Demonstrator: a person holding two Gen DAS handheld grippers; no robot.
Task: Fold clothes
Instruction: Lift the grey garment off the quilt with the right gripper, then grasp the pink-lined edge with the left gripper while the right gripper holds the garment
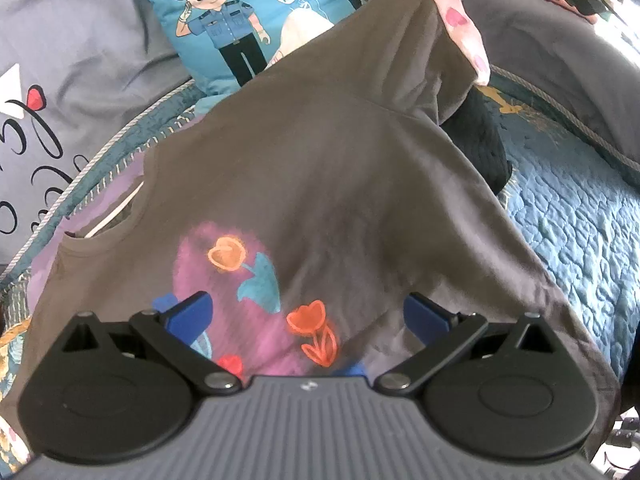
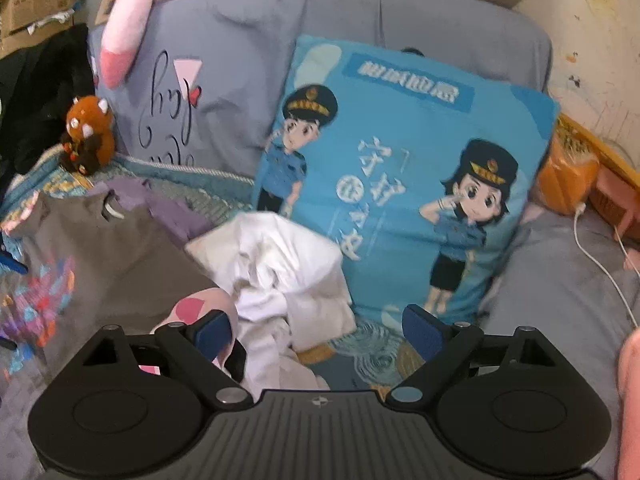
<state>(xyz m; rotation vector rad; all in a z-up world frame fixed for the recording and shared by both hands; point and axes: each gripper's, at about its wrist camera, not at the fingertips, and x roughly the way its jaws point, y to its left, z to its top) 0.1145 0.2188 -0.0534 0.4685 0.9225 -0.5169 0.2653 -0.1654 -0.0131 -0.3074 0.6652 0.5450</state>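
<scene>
So we've got the grey T-shirt [image 1: 320, 168] with the flower print [image 1: 256, 300] spread over the blue quilted bedspread [image 1: 580, 232], neck hole toward the left in the left wrist view, and one corner pulled up toward the top right beside a pink heart-print cloth [image 1: 460, 20]. Our left gripper [image 1: 308, 312] hangs right over the print with its blue pads wide apart, nothing pinched. Our right gripper [image 2: 318, 328] is spread wide too, nothing between the pads, sitting over a crumpled white garment [image 2: 280, 264] that's just beside the shirt [image 2: 120, 256]. Behind that there's the blue cartoon officer pillow [image 2: 400, 184], a grey pillow [image 2: 224, 92] and a little red panda plush [image 2: 88, 136].
</scene>
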